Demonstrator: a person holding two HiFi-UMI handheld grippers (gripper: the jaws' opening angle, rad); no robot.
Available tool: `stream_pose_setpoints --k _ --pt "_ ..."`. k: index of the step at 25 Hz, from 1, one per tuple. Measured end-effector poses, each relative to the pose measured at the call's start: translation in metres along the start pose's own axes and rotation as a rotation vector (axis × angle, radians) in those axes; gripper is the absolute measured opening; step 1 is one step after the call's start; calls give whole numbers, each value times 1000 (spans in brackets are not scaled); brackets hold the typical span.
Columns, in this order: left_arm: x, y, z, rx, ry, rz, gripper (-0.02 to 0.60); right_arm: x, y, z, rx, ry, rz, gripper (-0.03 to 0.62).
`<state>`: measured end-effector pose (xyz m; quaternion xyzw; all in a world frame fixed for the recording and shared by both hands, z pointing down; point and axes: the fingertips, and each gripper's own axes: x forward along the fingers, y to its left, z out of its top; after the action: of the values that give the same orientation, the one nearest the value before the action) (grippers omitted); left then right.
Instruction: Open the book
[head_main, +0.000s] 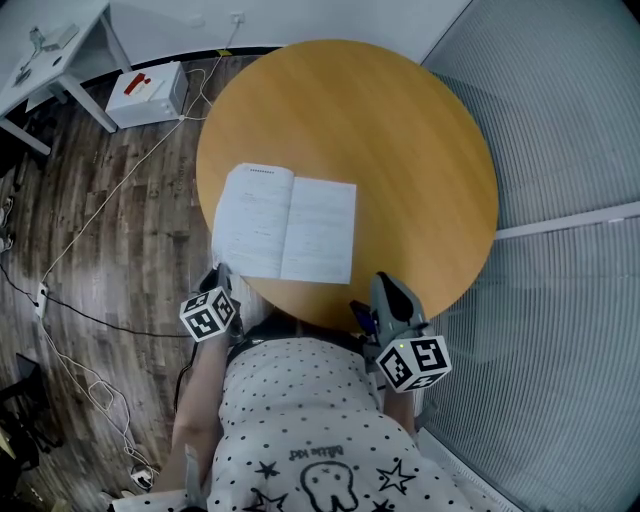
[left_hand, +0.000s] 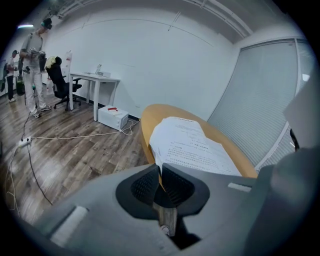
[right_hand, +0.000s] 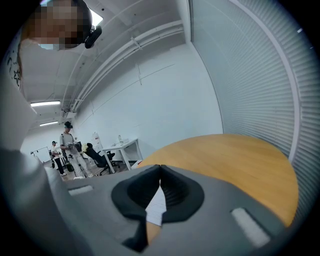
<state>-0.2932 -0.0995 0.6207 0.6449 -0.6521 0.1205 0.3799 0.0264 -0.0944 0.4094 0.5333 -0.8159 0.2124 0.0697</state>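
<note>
The open book (head_main: 288, 222), mid-frame, has print too small to read. Its lower-left corner lies just beside the left gripper (head_main: 219, 272). That and the right gripper (head_main: 386, 282) are closed, holding nothing.

Even, bright indoor light; both gripper views bulge fisheye with dark corners, foreground blurred.

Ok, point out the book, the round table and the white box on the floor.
book (head_main: 320, 230): head view, right page.
round table (head_main: 400, 130): head view, bare top.
white box (head_main: 160, 92): head view, top face.
</note>
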Motion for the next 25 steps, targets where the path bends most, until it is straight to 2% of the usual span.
stream_pose_setpoints --k 12,16,25 --pt "17 7 -16 15 67 10 29 -1 -11 -3 10 -9 -30 3" --pt "17 6 -15 51 76 6 31 -1 -10 -1 11 -10 -28 3" --pt "19 6 -17 60 80 7 34 1 -12 -1 6 -11 -25 3"
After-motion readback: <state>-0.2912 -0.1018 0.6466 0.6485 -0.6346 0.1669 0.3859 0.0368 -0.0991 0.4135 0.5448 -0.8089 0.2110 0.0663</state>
